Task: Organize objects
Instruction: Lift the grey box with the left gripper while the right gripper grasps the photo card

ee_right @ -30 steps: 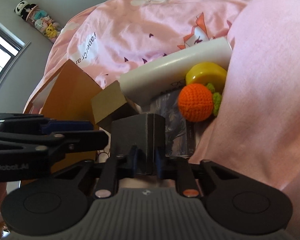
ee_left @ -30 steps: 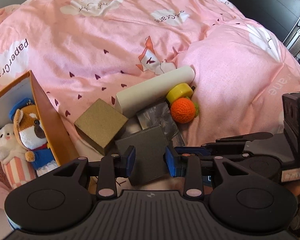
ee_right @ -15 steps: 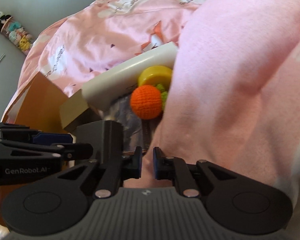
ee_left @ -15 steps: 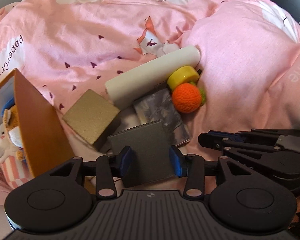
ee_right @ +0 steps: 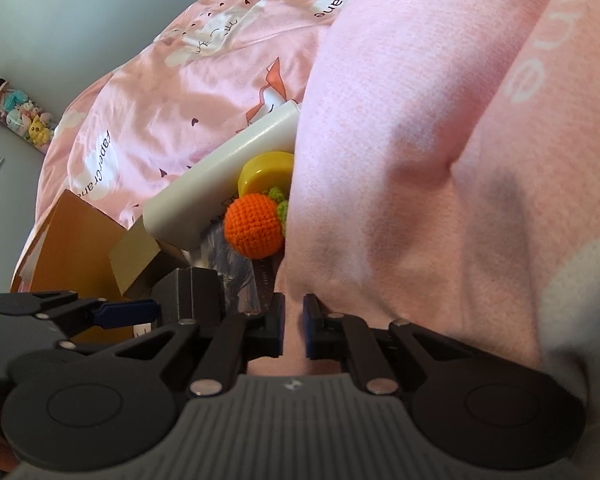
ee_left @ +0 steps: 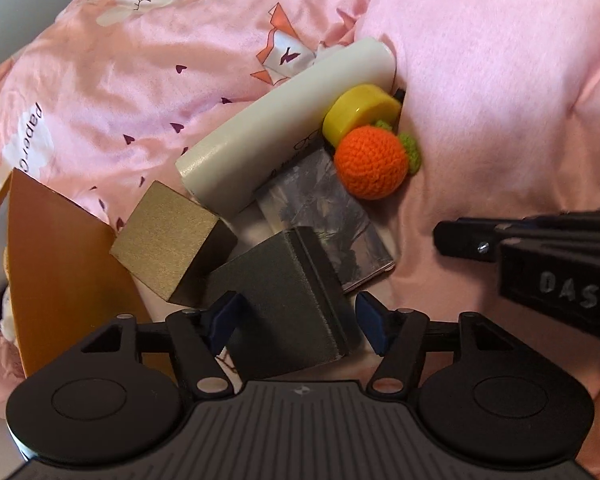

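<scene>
A pile lies on the pink bedspread [ee_left: 120, 80]: a dark grey box [ee_left: 284, 300], a gold box [ee_left: 164, 236], a cream tube [ee_left: 284, 136], a yellow disc [ee_left: 360, 114], an orange crocheted ball [ee_left: 372, 164] and a grey printed packet [ee_left: 324, 216]. My left gripper [ee_left: 298, 324] is open with its jaws on either side of the dark grey box. My right gripper [ee_right: 292, 326] is nearly shut and empty, low against the pink blanket [ee_right: 420, 160], to the right of the dark grey box [ee_right: 192, 296]. The orange ball [ee_right: 254, 226] shows ahead of it.
An orange cardboard box [ee_left: 56, 272] stands at the left, with plush toys barely visible behind its wall. A raised fold of pink blanket [ee_left: 500, 100] borders the pile on the right. A shelf of small plush toys [ee_right: 16, 114] hangs on the far wall.
My right gripper let go of the dark grey box and moved right, closing its jaws. My left gripper moved in closer and opened wider around the dark grey box.
</scene>
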Available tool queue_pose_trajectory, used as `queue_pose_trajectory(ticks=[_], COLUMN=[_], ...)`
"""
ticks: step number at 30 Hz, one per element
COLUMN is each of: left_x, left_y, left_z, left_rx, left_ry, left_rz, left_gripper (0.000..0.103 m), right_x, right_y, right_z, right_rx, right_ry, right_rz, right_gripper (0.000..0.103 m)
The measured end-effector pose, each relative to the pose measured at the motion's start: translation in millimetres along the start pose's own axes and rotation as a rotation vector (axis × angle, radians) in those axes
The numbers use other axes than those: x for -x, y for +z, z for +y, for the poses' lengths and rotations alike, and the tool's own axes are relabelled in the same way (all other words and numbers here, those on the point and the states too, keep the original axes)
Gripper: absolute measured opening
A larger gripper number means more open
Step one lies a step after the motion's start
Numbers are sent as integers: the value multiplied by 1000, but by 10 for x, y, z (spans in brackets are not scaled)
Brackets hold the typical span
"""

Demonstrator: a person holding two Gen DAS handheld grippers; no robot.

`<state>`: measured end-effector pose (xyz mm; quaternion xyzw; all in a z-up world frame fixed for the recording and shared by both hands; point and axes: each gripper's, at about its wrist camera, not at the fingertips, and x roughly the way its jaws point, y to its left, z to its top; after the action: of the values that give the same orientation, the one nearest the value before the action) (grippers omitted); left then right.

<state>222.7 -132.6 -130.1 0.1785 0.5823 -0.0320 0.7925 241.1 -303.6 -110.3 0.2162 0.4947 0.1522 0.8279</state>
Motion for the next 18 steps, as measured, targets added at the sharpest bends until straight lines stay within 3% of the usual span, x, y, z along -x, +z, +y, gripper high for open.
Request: queue_pose_trajectory(ticks=[2, 9, 17, 18], left_x=[-44, -108, 180, 195], left_y=[8, 20, -18, -17], left_z=[-8, -72, 115, 147], left_rx=[4, -36, -33, -25], left_ry=[13, 65, 9, 3], left_rz=[3, -17, -52, -50], left_gripper=[81, 80, 53, 50], right_x=[3, 8, 43, 3], right_y=[-3, -5, 35, 57], right_z=[0, 21, 203, 216], right_rx=[-2, 19, 138, 140], right_ry=[5, 31, 127, 122], right_rz=[0, 1, -38, -30], right_gripper=[10, 13, 14, 18])
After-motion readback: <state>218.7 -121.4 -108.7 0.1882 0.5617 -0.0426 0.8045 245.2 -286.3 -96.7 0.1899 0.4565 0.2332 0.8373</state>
